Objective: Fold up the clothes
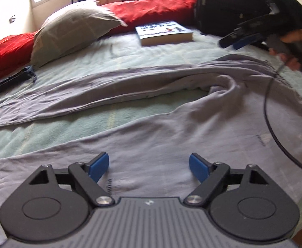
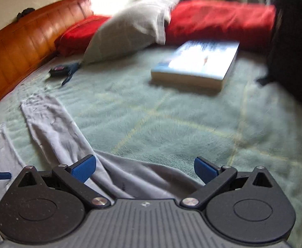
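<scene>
Grey trousers (image 1: pixel 142 136) lie spread on the green blanket (image 1: pixel 130 51). One leg (image 1: pixel 78 95) stretches off to the left, and the waistband (image 1: pixel 275 72) is bunched at the right. My left gripper (image 1: pixel 148 167) hovers over the nearer leg, open, with only flat cloth beneath its blue pads (image 1: pixel 98 166). My right gripper (image 1: pixel 236 40), held by a hand, is up at the far right beyond the waistband. In the right wrist view the right gripper (image 2: pixel 144 170) stands open above a fold of the trousers (image 2: pixel 134 173), gripping nothing. A trouser leg (image 2: pixel 53 128) runs away to the left.
A thick book (image 1: pixel 163 33) lies near the far side, with a grey pillow (image 1: pixel 72 26) and red pillows (image 1: pixel 157 6) behind it. A black backpack (image 1: pixel 229 6) stands at the back right. A dark case (image 1: pixel 12 80) lies at the left, and a black cable (image 1: pixel 272 124) curves over the cloth. A wooden headboard (image 2: pixel 16 47) bounds the bed.
</scene>
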Demonstrator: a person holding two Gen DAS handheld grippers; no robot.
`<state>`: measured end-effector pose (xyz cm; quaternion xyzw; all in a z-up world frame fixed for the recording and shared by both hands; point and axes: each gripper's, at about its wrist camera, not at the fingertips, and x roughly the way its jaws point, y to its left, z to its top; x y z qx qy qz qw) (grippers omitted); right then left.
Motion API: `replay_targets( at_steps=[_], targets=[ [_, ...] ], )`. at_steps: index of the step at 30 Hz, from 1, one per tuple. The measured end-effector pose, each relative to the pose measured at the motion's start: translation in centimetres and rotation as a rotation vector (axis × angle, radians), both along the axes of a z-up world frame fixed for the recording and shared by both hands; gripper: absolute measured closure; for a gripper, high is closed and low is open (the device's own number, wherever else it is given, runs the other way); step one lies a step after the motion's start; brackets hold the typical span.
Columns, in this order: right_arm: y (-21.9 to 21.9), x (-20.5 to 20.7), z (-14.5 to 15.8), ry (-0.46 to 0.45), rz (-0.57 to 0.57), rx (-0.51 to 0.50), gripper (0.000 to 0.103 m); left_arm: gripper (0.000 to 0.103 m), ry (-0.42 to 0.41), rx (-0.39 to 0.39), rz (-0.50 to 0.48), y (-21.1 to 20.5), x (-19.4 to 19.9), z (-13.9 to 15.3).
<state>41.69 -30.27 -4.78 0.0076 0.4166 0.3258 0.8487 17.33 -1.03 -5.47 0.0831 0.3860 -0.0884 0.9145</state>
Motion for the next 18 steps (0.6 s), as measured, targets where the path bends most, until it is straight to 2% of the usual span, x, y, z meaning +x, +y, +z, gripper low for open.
replay_targets(
  at_steps=[4,10,14,18],
  targets=[
    [-1.0,3.4,-2.2,0.145,0.043,0.035,0.0,0.018,0.001,0.004,-0.005,-0.4,0.2,-0.2],
    [-1.5,4.4,-3.1,0.226,0.066,0.161,0.0,0.016,0.008,-0.003,0.007,-0.3,0.4,-0.4],
    [-2.5,3.7,-3.5,0.303,0.169,0.229,0.0,0.016,0.005,0.005,0.008,-0.5,0.3,-0.4],
    [-4.4,5.1,-4.9,0.359,0.116,0.365,0.002,0.016,0.007,0.004,0.014,-0.6,0.4,-0.4]
  ],
)
